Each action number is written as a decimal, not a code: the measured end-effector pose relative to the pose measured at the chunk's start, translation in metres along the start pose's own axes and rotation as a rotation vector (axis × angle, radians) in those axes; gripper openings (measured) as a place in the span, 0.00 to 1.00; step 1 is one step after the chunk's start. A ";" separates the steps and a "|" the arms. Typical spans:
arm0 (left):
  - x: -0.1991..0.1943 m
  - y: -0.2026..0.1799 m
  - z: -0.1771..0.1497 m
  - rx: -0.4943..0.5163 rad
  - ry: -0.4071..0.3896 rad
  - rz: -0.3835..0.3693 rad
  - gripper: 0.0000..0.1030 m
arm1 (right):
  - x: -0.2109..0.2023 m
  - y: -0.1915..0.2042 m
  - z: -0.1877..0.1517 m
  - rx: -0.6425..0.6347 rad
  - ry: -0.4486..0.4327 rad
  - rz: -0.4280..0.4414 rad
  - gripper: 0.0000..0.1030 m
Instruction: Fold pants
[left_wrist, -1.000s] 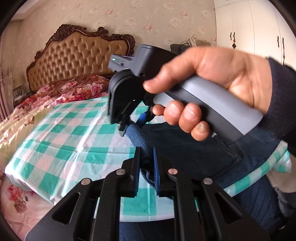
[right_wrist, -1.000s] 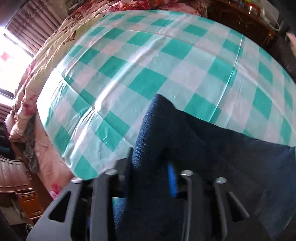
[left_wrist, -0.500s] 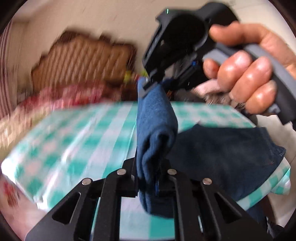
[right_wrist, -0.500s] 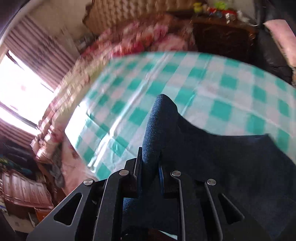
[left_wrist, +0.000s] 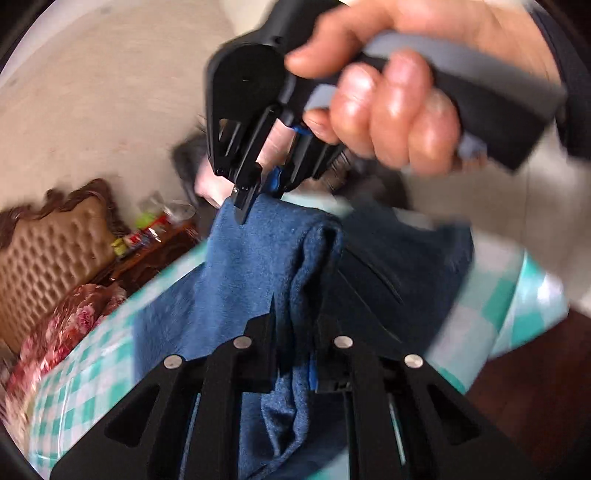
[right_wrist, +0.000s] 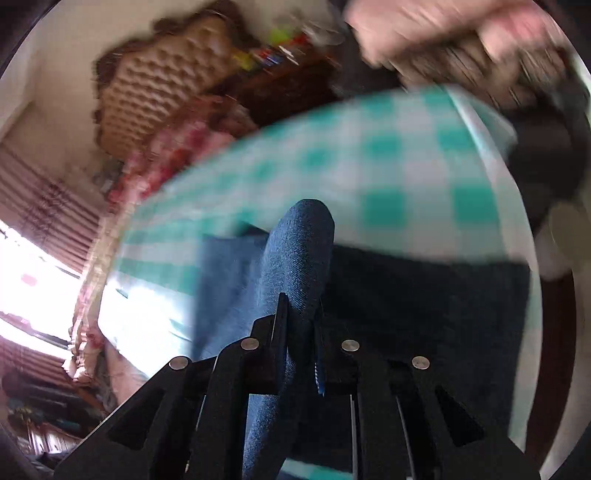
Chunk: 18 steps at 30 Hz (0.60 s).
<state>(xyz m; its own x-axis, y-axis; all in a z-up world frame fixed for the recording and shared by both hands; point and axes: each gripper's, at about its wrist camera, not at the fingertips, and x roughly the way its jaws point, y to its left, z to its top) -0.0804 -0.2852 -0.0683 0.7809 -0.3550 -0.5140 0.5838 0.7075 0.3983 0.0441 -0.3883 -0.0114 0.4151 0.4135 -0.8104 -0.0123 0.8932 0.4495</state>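
Left wrist view: the green-and-white checked cloth (left_wrist: 107, 354) covers the table and fills the lower left and the right edge of the frame. The dark blue pants (left_wrist: 236, 280) lie on this cloth, with one end lifted clear of it. The lifted part forms a thick fold that runs from the left gripper (left_wrist: 293, 332) at the bottom of the frame up to the right gripper (left_wrist: 258, 192) near the top centre. The left gripper's two black fingers are drawn narrow, with a bunch of denim pinched between them. The right gripper points downward, and its fingers are closed on the upper edge of the same fold. The person's right hand (left_wrist: 391, 107) wraps the grey handle of that tool. A padded brown headboard (left_wrist: 48, 254) and a red flowered bedspread (left_wrist: 70, 321) sit at the left, blurred.

Right wrist view: the checked cloth (right_wrist: 369, 162) arcs across the middle of the frame, blurred. The pants (right_wrist: 424, 295) spread flat over its near part. A rounded ridge of denim rises from between the fingers of the right gripper (right_wrist: 299, 332), which are narrow and clamped on it. The headboard (right_wrist: 155, 85) stands at upper left.
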 end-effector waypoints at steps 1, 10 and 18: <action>0.009 -0.012 -0.005 0.030 0.027 -0.006 0.16 | 0.017 -0.020 -0.007 0.022 0.032 -0.015 0.14; 0.028 -0.049 -0.016 0.218 0.018 0.115 0.11 | 0.045 -0.047 -0.021 0.010 0.044 -0.013 0.16; -0.002 -0.058 0.031 0.259 -0.110 0.184 0.10 | -0.029 -0.040 -0.004 -0.049 -0.091 0.014 0.09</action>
<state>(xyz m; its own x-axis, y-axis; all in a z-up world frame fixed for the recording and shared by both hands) -0.1089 -0.3443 -0.0665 0.8895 -0.3095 -0.3361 0.4569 0.5922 0.6637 0.0284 -0.4353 -0.0072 0.4953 0.4102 -0.7657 -0.0624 0.8960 0.4397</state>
